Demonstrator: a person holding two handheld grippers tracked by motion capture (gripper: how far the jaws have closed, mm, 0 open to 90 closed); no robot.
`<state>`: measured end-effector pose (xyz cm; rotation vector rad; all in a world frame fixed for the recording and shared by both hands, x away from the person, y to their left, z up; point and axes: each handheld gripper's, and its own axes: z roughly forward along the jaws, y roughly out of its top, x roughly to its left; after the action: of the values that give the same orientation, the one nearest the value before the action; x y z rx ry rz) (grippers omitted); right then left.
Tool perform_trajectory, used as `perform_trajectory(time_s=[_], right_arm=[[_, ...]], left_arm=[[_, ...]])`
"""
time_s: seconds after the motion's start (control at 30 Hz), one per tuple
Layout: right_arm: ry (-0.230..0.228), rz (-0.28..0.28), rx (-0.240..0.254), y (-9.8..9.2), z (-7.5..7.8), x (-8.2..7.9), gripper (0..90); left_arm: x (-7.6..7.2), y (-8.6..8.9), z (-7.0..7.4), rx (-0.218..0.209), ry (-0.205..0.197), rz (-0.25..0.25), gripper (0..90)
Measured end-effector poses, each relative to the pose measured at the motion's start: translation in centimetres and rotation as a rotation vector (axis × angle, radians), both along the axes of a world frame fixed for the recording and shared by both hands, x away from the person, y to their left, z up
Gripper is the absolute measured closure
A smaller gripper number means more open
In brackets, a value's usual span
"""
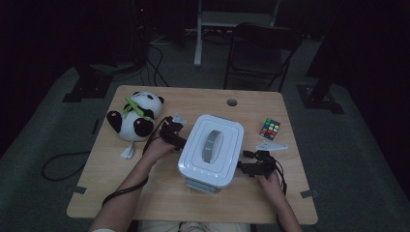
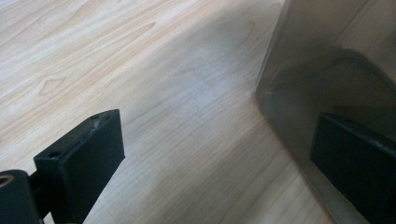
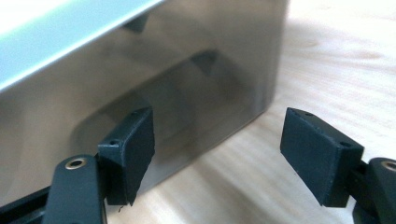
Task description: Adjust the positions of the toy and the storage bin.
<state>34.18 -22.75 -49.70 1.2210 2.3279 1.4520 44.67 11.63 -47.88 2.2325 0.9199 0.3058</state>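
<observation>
Dim room, pale wooden table (image 1: 159, 193), both grippers' jaws wide open, empty, flanking white box (image 1: 211, 150).

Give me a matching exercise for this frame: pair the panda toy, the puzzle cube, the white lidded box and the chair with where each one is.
Things:
1. panda toy
2. puzzle cube
3. white lidded box
4. chair

Places:
A. on the floor beyond the far edge of the table
B. mid-table, between the left tongs and the right tongs
C. on the table's far left part
D. on the table's far right part, next to a white paper slip

Pairs: 1-C, 2-D, 3-B, 4-A
</observation>
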Motion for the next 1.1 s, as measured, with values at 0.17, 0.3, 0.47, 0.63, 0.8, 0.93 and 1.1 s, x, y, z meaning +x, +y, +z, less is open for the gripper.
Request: perform_trajectory(time_s=[0.17, 0.3, 0.47, 0.63, 0.8, 0.93, 1.1], right_arm=[[0.012, 0.014, -0.019, 0.2, -0.3, 0.0, 21.7], [-0.004, 0.015, -0.017, 0.0, -0.3, 0.2, 14.9], [-0.045, -0.007, -0.063, -0.1, -0.1, 0.4, 12.5], [-0.070, -0.072, -0.115, -0.6, 0.1, 0.5, 11.4], [-0.090, -0.133, -0.094, -1.8, 0.7, 1.0, 11.4], [-0.117, -0.180, -0.084, -2.8, 1.6, 1.5, 11.3], [-0.146, -0.266, -0.102, -4.0, 2.6, 2.9, 11.3]], left_arm=[[0.2, 0.3, -0.1, -0.002, -0.006, 0.004, 3.5], [0.2, 0.6, -0.2, -0.024, -0.004, 0.009, 1.9], [-0.4, 1.2, 0.3, -0.010, -0.036, 0.022, 1.9], [-0.8, 2.2, 0.6, -0.012, -0.043, 0.031, 1.9], [-1.3, 3.1, 0.3, -0.013, -0.053, 0.029, 1.9], [-2.0, 3.8, 0.2, -0.009, -0.056, 0.032, 1.9], [-3.3, 4.7, 0.2, 0.005, -0.065, 0.032, 1.9]])
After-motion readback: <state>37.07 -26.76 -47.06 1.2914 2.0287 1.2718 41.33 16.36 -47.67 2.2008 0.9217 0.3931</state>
